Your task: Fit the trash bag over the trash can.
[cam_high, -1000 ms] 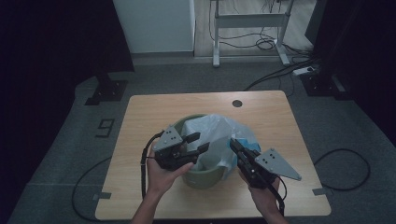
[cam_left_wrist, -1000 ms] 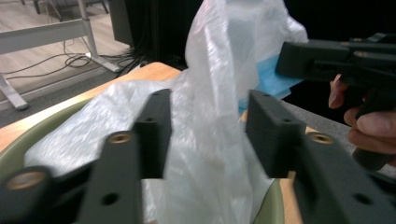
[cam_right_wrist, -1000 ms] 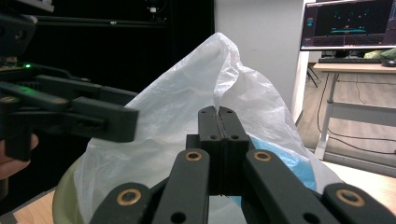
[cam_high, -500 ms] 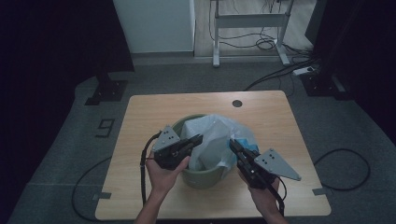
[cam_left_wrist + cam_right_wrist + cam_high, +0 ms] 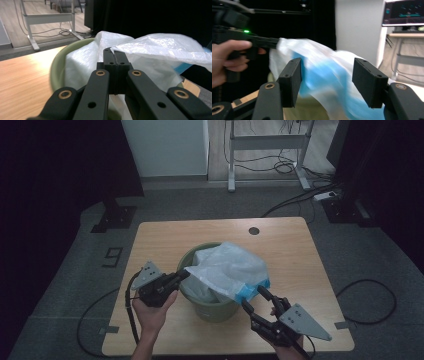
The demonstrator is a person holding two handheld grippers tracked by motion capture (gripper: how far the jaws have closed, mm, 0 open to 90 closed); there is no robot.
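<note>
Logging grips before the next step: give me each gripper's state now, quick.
Left gripper: shut on the plastic bag's edge at the green bin.
Right gripper: open, fingers just spread, bag between them unpinched.

Thin crinkled glossy plastic bag [image 5: 230, 270], matt green bucket [image 5: 210, 309], smooth wooden table [image 5: 295, 250].

White plastic bag [image 5: 227, 270], translucent and crumpled, with a blue edge at its right side, sits partly inside the green bucket [image 5: 210, 306] and billows above its rim. Bucket stands upright near the table's front edge, midway along it.
</note>
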